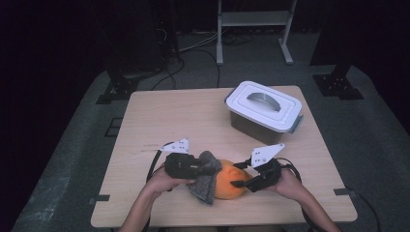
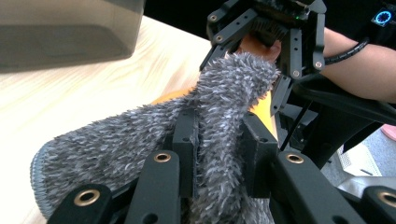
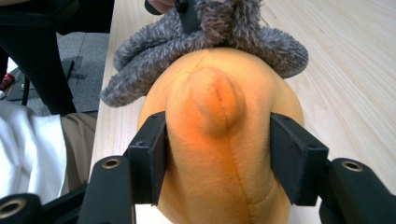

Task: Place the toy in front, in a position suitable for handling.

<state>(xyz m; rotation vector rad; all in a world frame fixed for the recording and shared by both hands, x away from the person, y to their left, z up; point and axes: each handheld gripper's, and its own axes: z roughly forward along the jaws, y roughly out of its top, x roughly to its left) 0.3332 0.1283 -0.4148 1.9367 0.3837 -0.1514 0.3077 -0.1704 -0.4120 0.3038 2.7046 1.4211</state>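
**Two grippers at an orange plush toy and a grey cloth**

We hold a gripper in each hand near the front edge of the wooden table [image 1: 159,116]. Our left gripper [image 2: 218,154] has its jaws pinched together on a fold of the shaggy grey cloth [image 2: 121,149], which drapes over the left side of the orange plush toy [image 3: 219,140]. In the high view the cloth [image 1: 207,181] hangs down between the left gripper [image 1: 212,168] and the toy [image 1: 227,186], touching both. Our right gripper [image 3: 219,158] straddles the toy from the opposite side: the left pad lies against the plush, while a narrow gap shows at the right pad, so we read the jaws as apart around the toy rather than clamped on it. A lidded grey storage box [image 1: 263,112] with a handle stands well apart at the table's far right.
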